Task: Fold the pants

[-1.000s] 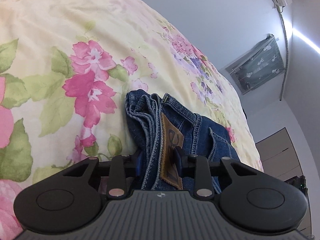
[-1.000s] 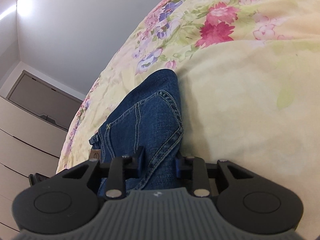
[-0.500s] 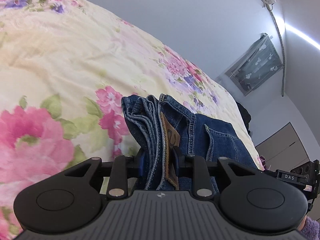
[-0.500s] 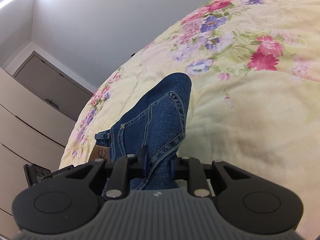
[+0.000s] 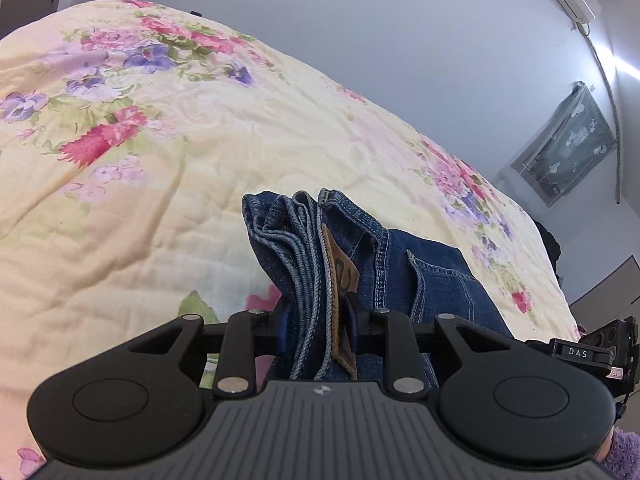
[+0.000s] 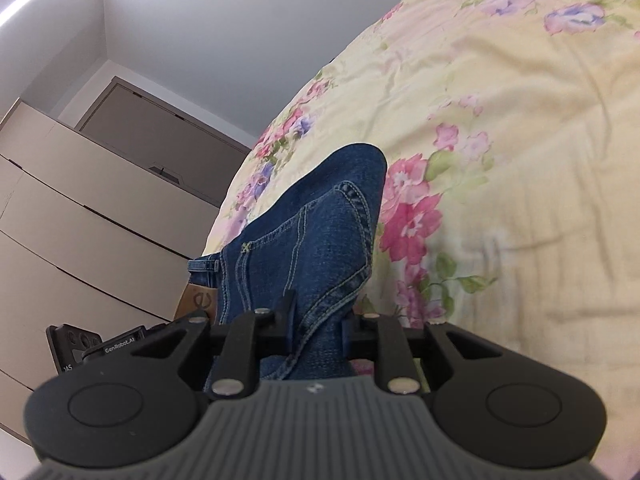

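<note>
Ahead of both grippers the floral quilt [image 5: 160, 184] lies wide and bare, so there is free room to pass on it to the far edge by the wall [image 5: 400, 40]. The bunched jeans [image 5: 320, 248] fill the space between the two tools. The drawer cabinet [image 6: 80, 216] stands just beside the bed's edge and closes that side.

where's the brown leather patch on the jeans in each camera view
Left wrist view: the brown leather patch is at lower centre, pinched with the denim layers in the left gripper.
Right wrist view: the patch peeks out at lower left, beside the right gripper.
Shared landmark: the flowered bedspread.
</note>
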The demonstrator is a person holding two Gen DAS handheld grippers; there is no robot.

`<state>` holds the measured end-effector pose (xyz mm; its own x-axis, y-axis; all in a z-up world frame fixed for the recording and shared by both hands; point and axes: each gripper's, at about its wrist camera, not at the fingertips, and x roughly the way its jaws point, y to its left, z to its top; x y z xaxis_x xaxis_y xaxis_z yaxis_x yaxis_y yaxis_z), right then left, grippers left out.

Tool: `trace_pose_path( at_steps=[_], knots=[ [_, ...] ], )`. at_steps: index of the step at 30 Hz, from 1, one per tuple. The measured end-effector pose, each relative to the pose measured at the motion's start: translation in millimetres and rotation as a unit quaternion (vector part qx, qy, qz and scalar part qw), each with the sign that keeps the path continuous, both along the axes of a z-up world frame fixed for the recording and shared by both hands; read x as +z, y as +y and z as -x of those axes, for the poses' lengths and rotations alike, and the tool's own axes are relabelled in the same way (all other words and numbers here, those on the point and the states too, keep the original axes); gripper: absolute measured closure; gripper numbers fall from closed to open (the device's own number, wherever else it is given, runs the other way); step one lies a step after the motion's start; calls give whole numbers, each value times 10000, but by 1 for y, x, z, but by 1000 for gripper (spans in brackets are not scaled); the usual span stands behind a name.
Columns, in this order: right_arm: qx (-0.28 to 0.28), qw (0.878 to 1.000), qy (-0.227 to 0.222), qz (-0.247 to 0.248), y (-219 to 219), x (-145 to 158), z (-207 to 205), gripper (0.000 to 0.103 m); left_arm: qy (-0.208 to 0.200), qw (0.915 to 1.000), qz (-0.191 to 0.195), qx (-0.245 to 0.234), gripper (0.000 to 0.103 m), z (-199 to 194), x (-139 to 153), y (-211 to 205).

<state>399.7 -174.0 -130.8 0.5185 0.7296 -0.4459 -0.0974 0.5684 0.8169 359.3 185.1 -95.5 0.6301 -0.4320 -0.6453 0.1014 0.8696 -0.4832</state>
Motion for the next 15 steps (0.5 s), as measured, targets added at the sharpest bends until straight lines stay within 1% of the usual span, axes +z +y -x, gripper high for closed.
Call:
trace_pose_path(
  at_steps=[2, 5, 7, 8, 9, 12, 15],
  knots=[
    [23, 10000, 64, 46, 10, -10, -8, 87, 72, 10000, -5, 10, 74, -9, -16, 5],
    [57, 9996, 193, 189, 21, -31, -19, 88, 268, 9996, 84, 58, 74, -19, -47, 14],
    [67, 9992, 275, 282, 24, -47, -24, 88, 251, 9995, 184, 79, 73, -20, -63, 20],
    [75, 9991, 276, 327, 24, -53, -25, 88, 237, 9993, 295, 77, 72, -21, -69, 23],
    [95, 9986, 290, 431, 24, -57, -27, 87, 255, 9990, 363, 65, 69, -22, -73, 25],
    [168, 9968, 363, 696, 26, -68, -31, 86, 247, 9994, 235, -62, 62, -26, -81, 25],
    [103, 9962, 479, 716, 26, -82, -36, 85, 290, 9990, 332, -31, 58, -28, -87, 27]
  ],
)
